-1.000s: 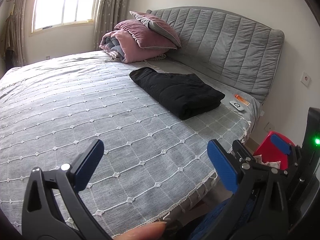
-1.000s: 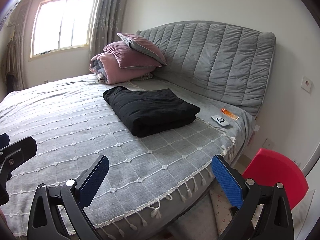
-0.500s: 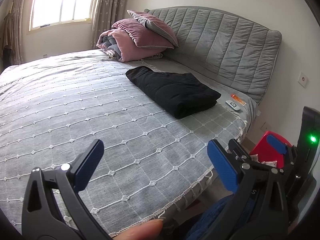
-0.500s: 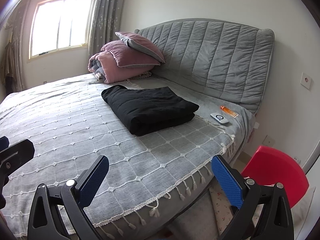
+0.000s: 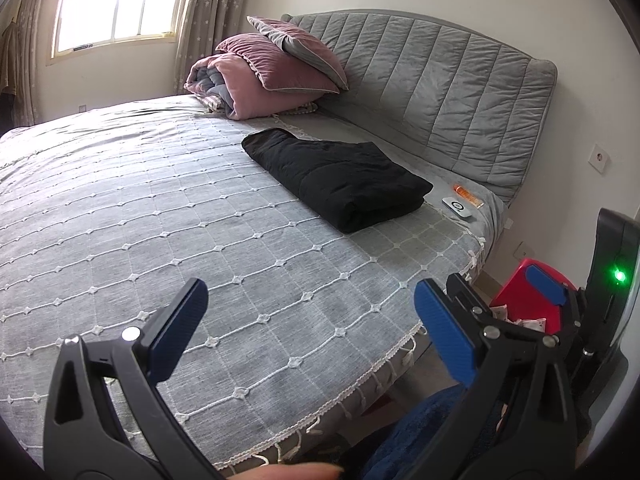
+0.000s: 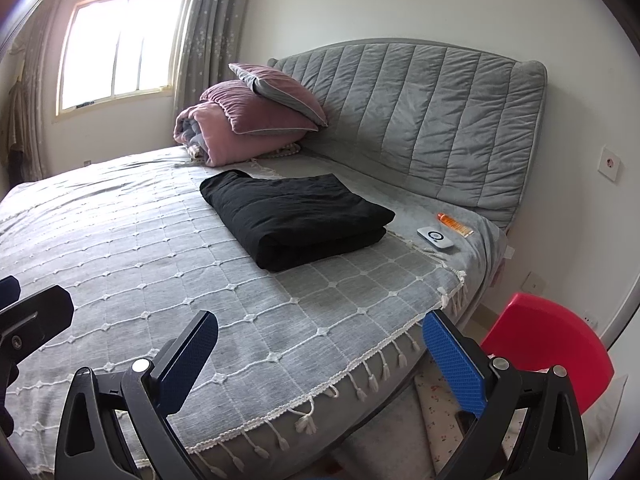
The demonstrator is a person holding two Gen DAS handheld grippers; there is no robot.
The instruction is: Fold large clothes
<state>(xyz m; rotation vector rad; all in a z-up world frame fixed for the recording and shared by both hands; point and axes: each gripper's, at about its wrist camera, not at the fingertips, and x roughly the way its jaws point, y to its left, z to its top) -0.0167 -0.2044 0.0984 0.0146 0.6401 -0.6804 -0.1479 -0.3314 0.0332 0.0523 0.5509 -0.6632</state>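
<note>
The black fabric garment (image 5: 338, 178), folded into a thick rectangle, lies on the grey quilted bedspread (image 5: 160, 220) well ahead of both jaws; the fold looks finished. The left gripper (image 5: 308, 322) and right gripper (image 6: 320, 346) hang over the bed's near edge, jaws wide apart and empty, likely because nothing needs holding.

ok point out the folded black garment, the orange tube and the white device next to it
folded black garment (image 6: 296, 220), right wrist view, middle of its top layer
orange tube (image 6: 454, 224), right wrist view, middle of its body
white device (image 6: 435, 237), right wrist view, centre of its top face
</note>
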